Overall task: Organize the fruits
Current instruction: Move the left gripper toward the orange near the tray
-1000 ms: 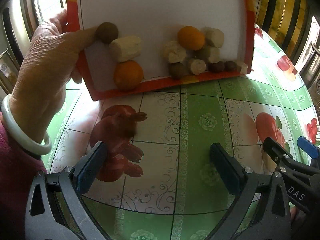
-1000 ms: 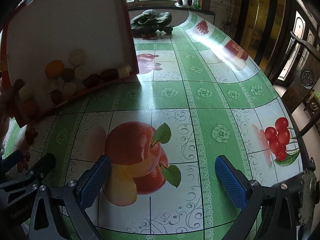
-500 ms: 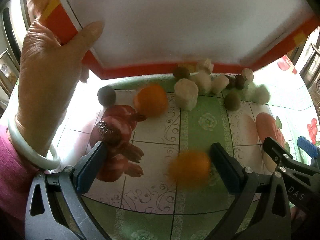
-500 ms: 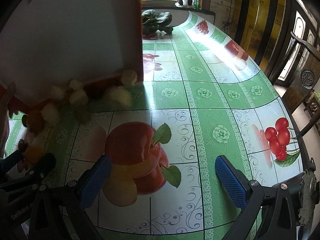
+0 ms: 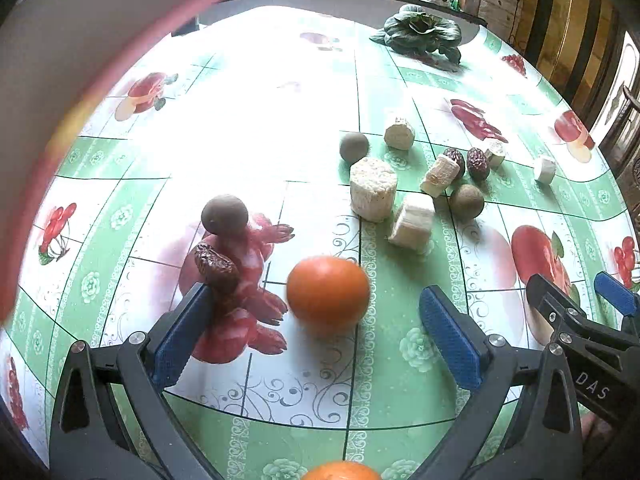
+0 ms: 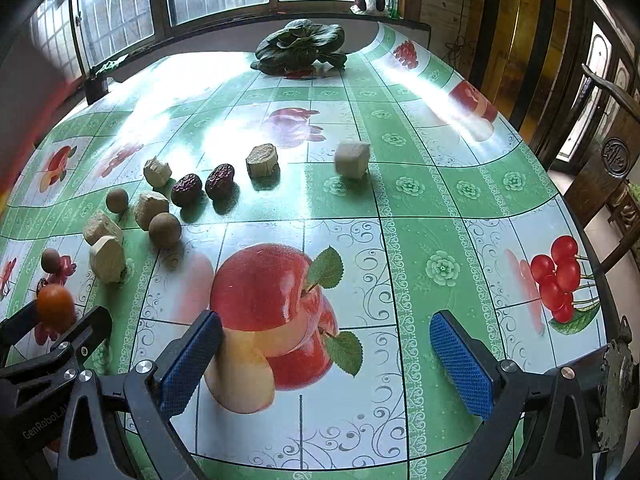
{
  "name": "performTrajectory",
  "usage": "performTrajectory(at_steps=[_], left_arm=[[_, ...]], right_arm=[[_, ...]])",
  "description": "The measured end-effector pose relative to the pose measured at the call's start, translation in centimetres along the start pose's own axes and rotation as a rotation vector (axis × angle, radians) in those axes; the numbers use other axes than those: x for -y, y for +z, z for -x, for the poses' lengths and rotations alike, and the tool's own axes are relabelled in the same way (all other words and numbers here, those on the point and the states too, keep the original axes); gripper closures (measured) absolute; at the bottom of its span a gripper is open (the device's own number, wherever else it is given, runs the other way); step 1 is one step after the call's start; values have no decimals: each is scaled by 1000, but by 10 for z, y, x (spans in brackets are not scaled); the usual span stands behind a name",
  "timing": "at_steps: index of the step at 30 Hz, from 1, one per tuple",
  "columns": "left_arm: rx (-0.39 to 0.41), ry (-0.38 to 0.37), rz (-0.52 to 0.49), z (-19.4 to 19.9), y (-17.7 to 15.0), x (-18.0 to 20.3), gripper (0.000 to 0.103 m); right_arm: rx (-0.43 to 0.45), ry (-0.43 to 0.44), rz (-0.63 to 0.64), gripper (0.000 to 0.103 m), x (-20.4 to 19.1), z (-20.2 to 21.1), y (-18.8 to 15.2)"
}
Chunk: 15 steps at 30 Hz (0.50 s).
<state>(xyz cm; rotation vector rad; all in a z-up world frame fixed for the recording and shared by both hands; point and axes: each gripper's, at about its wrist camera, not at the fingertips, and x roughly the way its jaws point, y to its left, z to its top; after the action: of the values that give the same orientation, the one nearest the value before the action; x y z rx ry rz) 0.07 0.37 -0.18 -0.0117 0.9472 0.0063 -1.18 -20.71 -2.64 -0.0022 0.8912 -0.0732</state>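
Observation:
Fruits lie scattered on the green fruit-print tablecloth. An orange (image 5: 328, 289) sits just ahead of my open, empty left gripper (image 5: 316, 332); it also shows in the right wrist view (image 6: 55, 306). A second orange (image 5: 340, 472) peeks in at the bottom edge. Brown round fruits (image 5: 224, 213) (image 5: 353, 146) (image 5: 466, 201), red dates (image 5: 216, 267) (image 6: 186, 194) (image 6: 219, 180) and several pale cut chunks (image 5: 373, 193) (image 6: 352, 164) lie beyond. My right gripper (image 6: 326, 364) is open and empty over a printed apple.
A blurred red-edged box (image 5: 60, 92) fills the upper left of the left wrist view. A leafy green vegetable (image 6: 300, 46) lies at the far table edge by the window. A wooden chair (image 6: 612, 160) stands to the right.
The box was tipped and lifted away to the left; the fruits spilled out and spread over the table. One orange rolled up to the left gripper. Both grippers stayed put.

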Motion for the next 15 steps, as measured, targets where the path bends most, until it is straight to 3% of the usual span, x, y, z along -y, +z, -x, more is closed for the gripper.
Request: performTrajectory(at_steps=[15], left_arm=[[0,0,0,1,1,-1,0]], right_arm=[[0,0,1,0,0,0,0]])
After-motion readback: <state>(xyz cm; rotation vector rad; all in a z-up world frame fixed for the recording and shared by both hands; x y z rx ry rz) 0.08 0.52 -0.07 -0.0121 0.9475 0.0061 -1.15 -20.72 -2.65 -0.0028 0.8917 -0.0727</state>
